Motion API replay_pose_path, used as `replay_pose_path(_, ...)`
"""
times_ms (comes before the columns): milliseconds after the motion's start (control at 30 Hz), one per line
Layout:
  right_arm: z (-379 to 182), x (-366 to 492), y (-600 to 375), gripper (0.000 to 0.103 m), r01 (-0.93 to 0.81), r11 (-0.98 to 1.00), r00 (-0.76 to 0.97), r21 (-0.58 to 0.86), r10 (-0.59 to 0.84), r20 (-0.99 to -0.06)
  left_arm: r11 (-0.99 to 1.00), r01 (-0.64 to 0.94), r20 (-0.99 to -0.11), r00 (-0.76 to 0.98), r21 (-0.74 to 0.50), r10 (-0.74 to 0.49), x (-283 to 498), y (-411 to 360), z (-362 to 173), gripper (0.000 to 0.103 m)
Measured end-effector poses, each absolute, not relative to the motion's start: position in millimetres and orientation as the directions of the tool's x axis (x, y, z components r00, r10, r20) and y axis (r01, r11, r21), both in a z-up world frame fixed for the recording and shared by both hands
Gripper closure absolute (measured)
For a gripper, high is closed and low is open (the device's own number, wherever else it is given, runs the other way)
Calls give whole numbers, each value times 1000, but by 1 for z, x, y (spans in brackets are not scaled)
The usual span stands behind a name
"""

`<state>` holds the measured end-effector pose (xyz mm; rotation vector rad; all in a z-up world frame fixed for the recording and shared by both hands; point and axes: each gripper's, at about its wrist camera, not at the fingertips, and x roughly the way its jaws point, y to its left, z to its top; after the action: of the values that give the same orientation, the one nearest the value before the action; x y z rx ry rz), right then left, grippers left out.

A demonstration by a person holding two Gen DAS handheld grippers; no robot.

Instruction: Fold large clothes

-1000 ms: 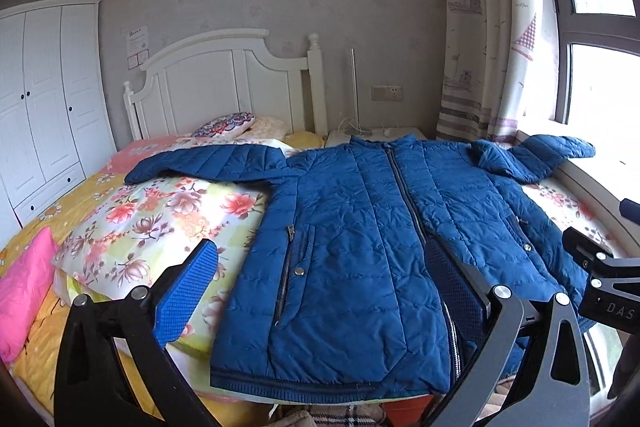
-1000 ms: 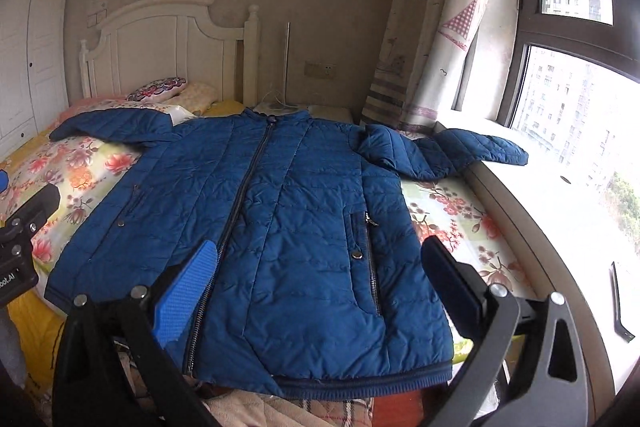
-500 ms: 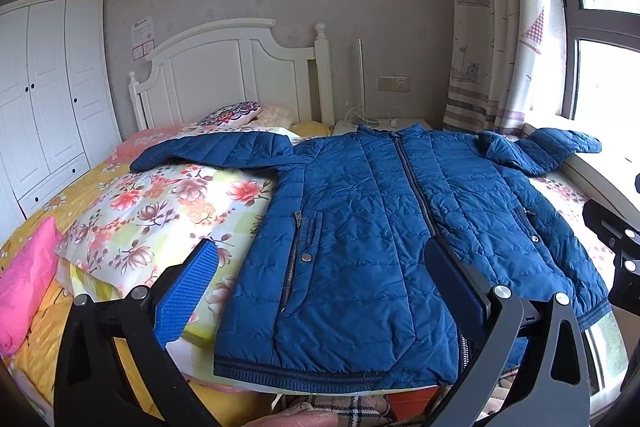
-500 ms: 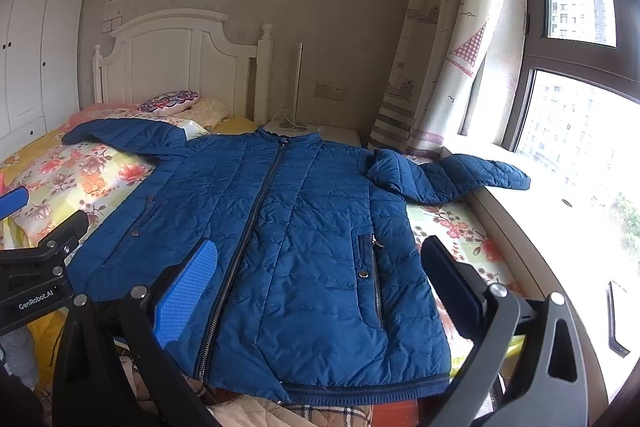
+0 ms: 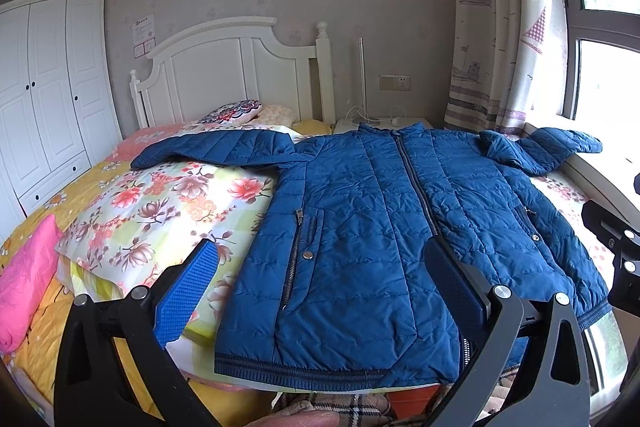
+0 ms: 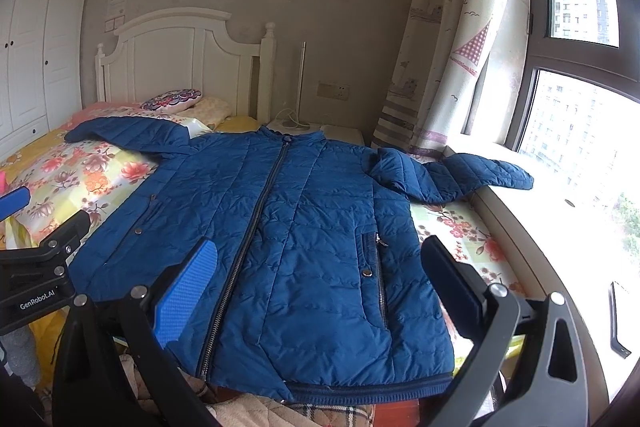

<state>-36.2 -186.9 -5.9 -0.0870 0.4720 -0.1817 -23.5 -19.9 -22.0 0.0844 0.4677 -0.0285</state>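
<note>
Nearest, the left gripper (image 5: 320,281) and the right gripper (image 6: 318,279) both hang above the foot of the bed, fingers wide apart and holding nothing. Compared with one second before, both have risen and pulled back a little, so the hem looks lower and further away. The blue jacket (image 5: 384,235) lies flat and zipped on the floral quilt (image 5: 160,211), unchanged, its sleeves spread sideways. Behind it stands the white headboard (image 5: 240,75).
</note>
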Motion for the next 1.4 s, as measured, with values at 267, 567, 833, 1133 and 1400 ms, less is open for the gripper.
replay_pose_path(267, -7, -35, -186, 2, 151, 981, 873, -124, -191, -448, 996, 47, -454, 891, 74, -9, -23, -20, -22, 4)
replay_pose_path(567, -8, -33, -184, 2, 147, 981, 872, -123, -187, -452, 996, 47, -457, 890, 72, -9, -24, -19, -23, 4)
replay_pose_path(833, -9, -33, -185, 2, 147, 982, 870, -121, -186, -456, 996, 48, -457, 889, 74, -9, -24, -20, -24, 4)
replay_pose_path(1133, -10, -33, -185, 2, 147, 981, 870, -123, -188, -456, 996, 49, -457, 889, 73, -10, -24, -19, -24, 4)
replay_pose_path(1400, -12, -32, -186, 2, 149, 981, 867, -126, -191, -459, 996, 51, -461, 887, 75, -11, -25, -20, -24, 4)
